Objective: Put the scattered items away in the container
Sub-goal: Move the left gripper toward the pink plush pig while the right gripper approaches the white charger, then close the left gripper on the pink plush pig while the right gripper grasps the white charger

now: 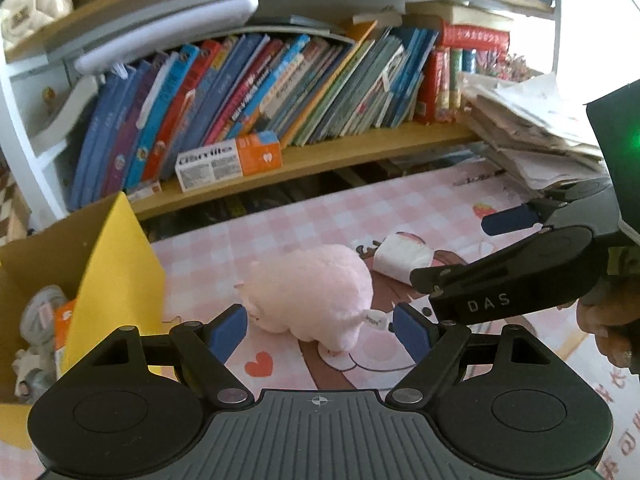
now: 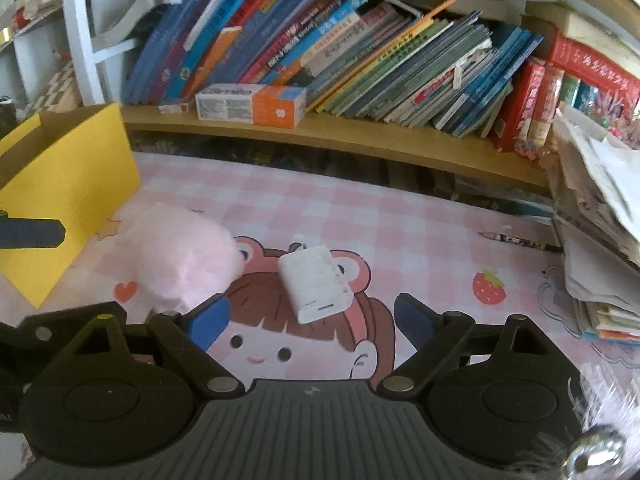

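A pink plush pig (image 1: 308, 292) lies on the pink checked mat, right in front of my open left gripper (image 1: 320, 330), whose blue pads flank its near side without touching. To the left stands the yellow cardboard box (image 1: 116, 280) with a grey plush and other items inside. A white power bank (image 2: 316, 284) lies on the mat just ahead of my open right gripper (image 2: 310, 320), nothing between its fingers. The same power bank (image 1: 402, 256) shows behind the pig in the left wrist view, and the right gripper (image 1: 460, 252) hovers over it there. The pig (image 2: 180, 260) and box (image 2: 68, 184) appear left in the right wrist view.
A low wooden shelf (image 1: 320, 156) full of leaning books runs along the back, with a white-orange carton (image 1: 228, 164) on it. A messy paper stack (image 2: 596, 220) rises at the right. A pencil (image 2: 516, 240) lies on the mat near the papers.
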Demonstrator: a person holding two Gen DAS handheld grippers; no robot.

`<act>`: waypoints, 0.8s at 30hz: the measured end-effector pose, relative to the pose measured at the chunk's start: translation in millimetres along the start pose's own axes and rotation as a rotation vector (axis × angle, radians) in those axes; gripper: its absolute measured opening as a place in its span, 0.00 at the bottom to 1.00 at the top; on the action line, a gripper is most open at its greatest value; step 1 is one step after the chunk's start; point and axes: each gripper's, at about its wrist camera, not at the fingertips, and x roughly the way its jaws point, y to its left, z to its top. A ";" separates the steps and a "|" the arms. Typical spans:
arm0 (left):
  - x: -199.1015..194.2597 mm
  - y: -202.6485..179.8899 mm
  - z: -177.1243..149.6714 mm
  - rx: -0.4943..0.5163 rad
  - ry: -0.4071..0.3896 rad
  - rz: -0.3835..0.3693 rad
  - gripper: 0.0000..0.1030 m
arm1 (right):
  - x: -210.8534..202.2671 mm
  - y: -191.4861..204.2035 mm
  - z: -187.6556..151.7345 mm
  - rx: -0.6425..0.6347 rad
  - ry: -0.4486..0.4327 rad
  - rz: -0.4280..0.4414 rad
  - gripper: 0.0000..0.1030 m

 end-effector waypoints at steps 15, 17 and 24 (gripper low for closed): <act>65.6 7.0 11.7 -0.066 0.076 0.012 0.81 | 67.3 -14.0 12.7 -0.039 0.085 0.031 0.75; 69.4 8.1 11.8 -0.073 0.074 0.014 0.82 | 72.5 -15.3 13.6 -0.037 0.092 0.036 0.73; 78.3 12.1 11.2 -0.098 0.065 0.012 0.86 | 78.8 -18.0 15.1 -0.029 0.092 0.055 0.55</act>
